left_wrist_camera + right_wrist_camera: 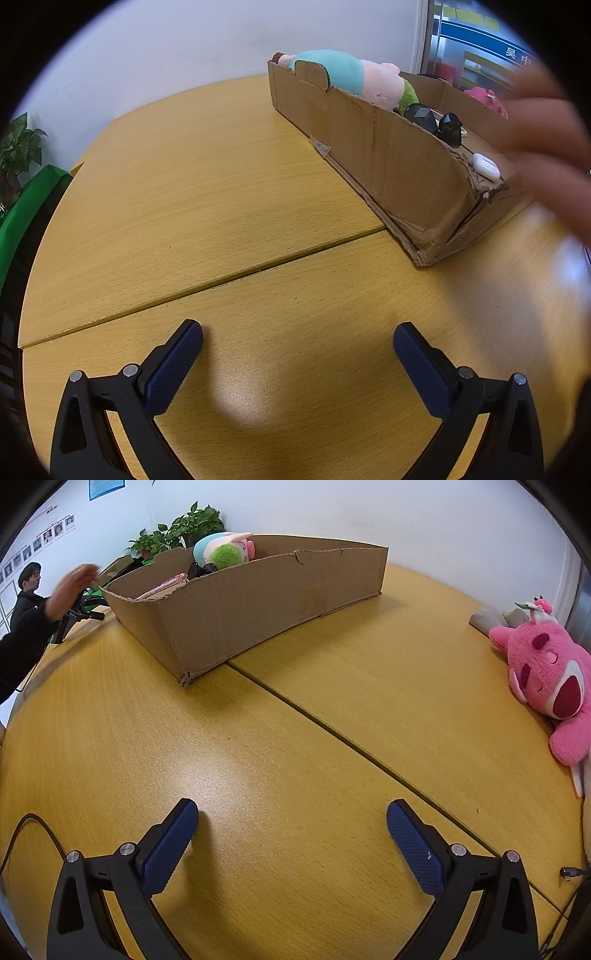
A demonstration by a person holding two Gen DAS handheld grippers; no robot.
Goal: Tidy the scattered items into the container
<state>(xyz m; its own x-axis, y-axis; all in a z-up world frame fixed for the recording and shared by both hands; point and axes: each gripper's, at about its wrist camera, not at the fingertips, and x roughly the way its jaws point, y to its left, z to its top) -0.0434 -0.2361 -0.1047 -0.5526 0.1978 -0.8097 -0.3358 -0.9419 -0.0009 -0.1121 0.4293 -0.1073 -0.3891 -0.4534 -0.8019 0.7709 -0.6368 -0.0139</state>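
Only right wrist view shows the pink plush [546,672] beside the cardboard box [258,602]

We see our left gripper [297,334] and right gripper [291,812] built alike above the wooden table [295,746]: black angular frames, silver round screws, and dark blue textured pads [415,845].
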